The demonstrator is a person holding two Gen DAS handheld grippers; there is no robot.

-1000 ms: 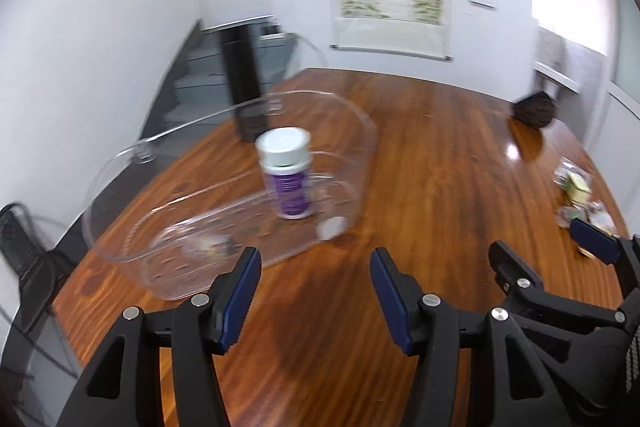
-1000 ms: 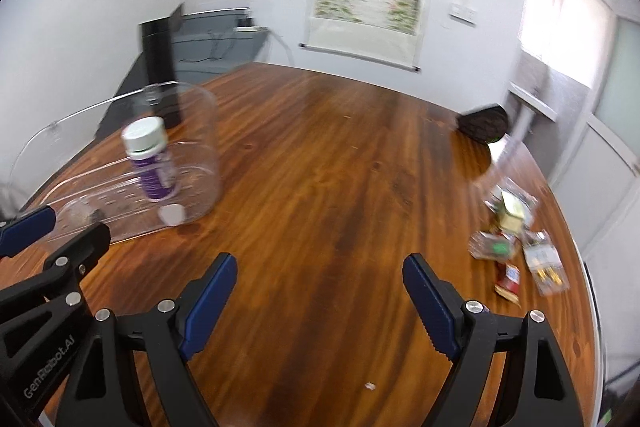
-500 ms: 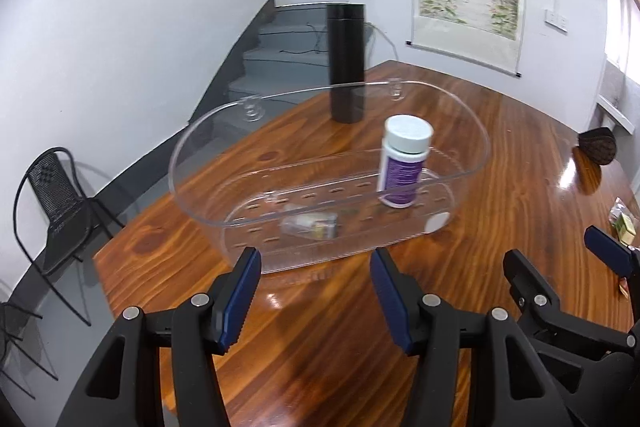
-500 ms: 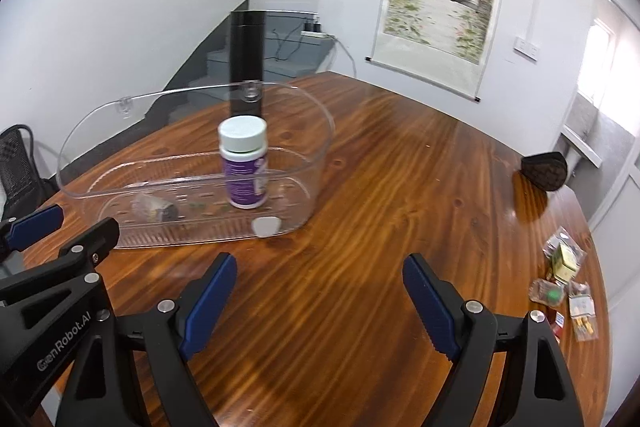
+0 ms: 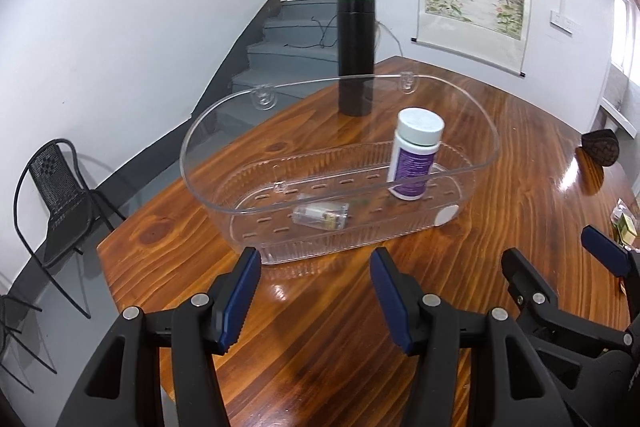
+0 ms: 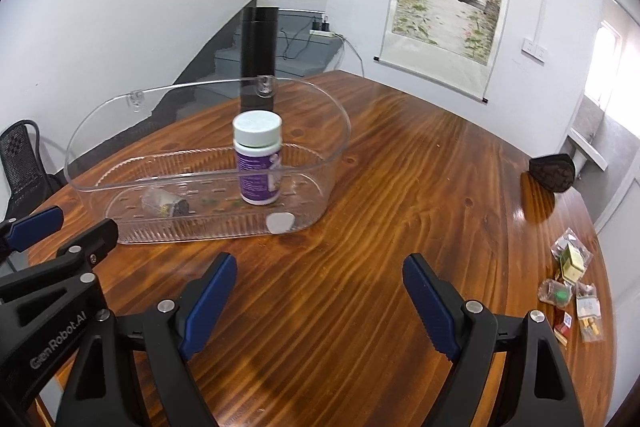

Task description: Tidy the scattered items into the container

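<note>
Our left gripper hangs with its jaws apart and nothing between them, and our right gripper does the same, wider still. Neither touches anything; both hover just in front of the clear container, over bare table.

A second ago both views faced across the table, with the container off to the left and partly cut off. Now both have swung left and the container fills the middle of each view.

Inside the container a white-capped bottle stands upright toward its right end, and a small clear packet lies flat near its middle. Behind the container stands a black cylinder.

Well to the right of the container, near the table's edge, the scattered packets lie untouched. We judge the tidying partly done: with both grippers empty, we must turn back right for the packets.
</note>
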